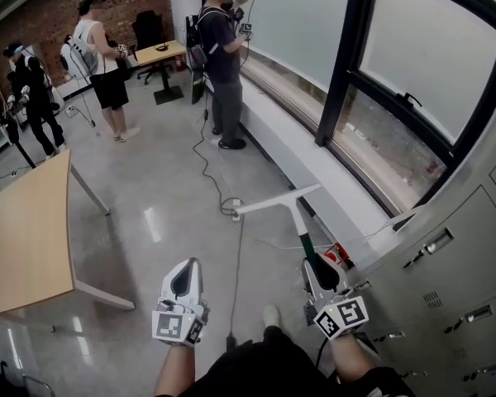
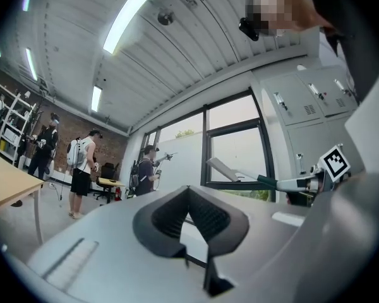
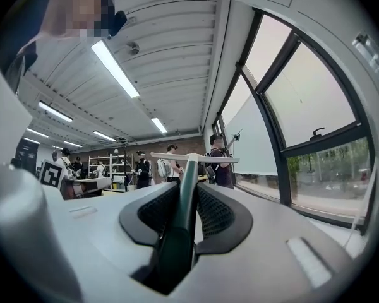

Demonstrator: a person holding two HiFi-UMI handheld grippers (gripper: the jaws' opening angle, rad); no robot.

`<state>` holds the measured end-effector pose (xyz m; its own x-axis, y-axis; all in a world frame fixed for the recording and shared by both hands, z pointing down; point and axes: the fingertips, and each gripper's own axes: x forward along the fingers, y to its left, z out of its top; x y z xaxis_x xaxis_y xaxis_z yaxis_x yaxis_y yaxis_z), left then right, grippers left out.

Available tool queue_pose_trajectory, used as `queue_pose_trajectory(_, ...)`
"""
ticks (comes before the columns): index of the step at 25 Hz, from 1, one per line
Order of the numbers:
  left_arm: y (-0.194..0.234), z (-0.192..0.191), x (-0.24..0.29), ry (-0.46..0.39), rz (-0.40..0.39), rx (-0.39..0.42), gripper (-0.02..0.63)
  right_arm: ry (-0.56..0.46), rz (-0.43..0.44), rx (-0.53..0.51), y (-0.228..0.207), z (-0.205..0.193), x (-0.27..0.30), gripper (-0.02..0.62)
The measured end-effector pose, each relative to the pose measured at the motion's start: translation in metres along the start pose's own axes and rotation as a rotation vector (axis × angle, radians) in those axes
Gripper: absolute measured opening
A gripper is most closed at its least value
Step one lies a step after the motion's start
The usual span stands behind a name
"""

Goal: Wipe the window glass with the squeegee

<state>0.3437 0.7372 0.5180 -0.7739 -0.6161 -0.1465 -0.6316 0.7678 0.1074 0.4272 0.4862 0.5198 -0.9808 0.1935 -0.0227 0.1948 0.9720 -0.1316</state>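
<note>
The head view looks steeply down onto the glossy grey floor (image 1: 174,222); both gripper views sit low, angled up along their jaws; all share the black-framed window (image 1: 357,73) and the dark-clothed standing person (image 1: 223,56).

The right gripper (image 1: 319,267) clamps the squeegee (image 1: 298,220) by its green handle, with the white blade out ahead, near the window (image 1: 413,73). The left gripper (image 1: 187,270) hangs beside it over the grey floor (image 1: 149,222), jaws together and empty — a wooden table (image 1: 25,238) lies to its left.
</note>
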Motion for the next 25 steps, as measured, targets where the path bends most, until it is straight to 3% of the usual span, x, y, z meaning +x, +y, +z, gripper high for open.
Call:
queue_pose_trajectory(10,-0.016,-0.007,0.125,-0.031,0.049,-0.010,0.000,-0.011,0.001,-0.034,-0.116,0.026,0.067,0.097)
queue_pose_trajectory(17,-0.029,-0.003,0.163,-0.037,0.070,-0.032,0.000,-0.016,-0.032,0.014,-0.145,0.034,0.070,0.097)
queue_pose_trajectory(25,-0.047,-0.023,0.214,0.004,0.014,-0.015,0.000,-0.015,-0.074,0.027,-0.180,0.025,0.084,0.097)
